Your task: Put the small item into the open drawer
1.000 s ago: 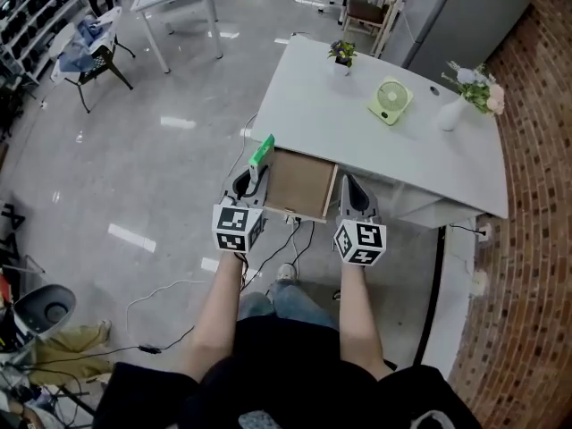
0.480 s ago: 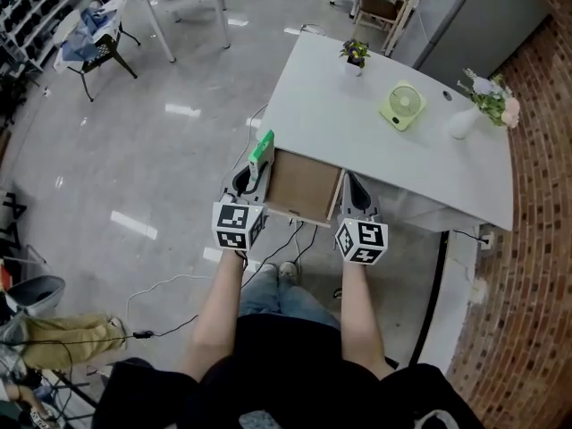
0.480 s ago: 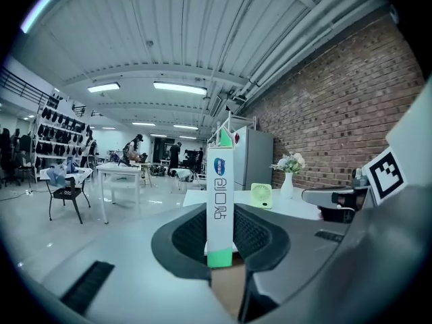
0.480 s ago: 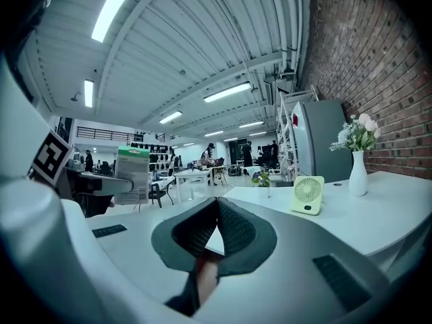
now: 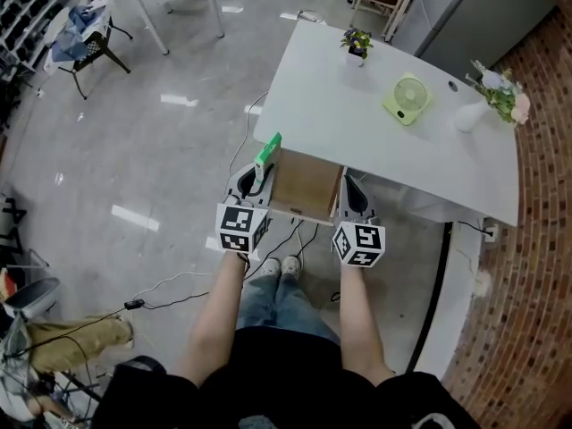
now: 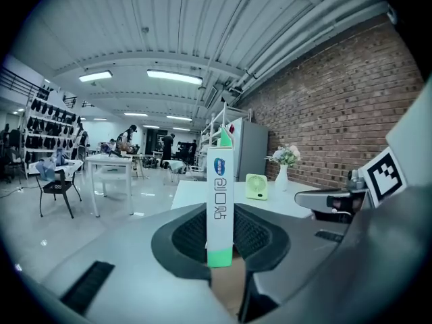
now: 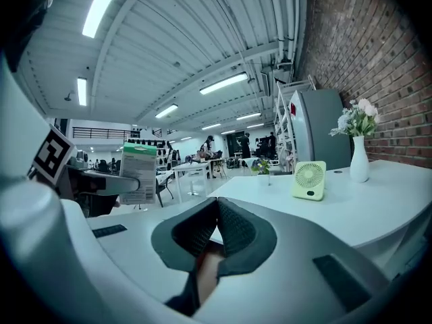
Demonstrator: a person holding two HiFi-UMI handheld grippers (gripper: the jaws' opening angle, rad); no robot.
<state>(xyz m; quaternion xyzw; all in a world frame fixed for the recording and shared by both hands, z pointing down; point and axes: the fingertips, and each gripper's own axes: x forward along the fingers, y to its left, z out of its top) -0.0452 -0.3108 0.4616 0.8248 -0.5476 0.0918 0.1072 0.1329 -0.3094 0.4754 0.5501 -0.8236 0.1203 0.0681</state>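
Pinching a small box (image 6: 220, 194) tight in the left gripper (image 6: 221, 241), down by its green bottom end. Standing tall and thin between the pads, white with blue print, green on top too. Looks light, like thin card, so easy to lift but easy to squash. Best held by the flat sides, low down, with a soft squeeze. Might tip, being so tall.

Nothing in the right gripper (image 7: 216, 225), pressed shut with the pads touching.

Further out, hanging just past the left edge of the open drawer (image 5: 304, 186), not over it yet. Looks bare and brown inside. Needs a little move to the right, then down.

Beyond, up on the white table (image 5: 357, 123): a green fan (image 5: 408, 99), a small plant (image 5: 356, 43) and a vase of flowers (image 5: 487, 105).
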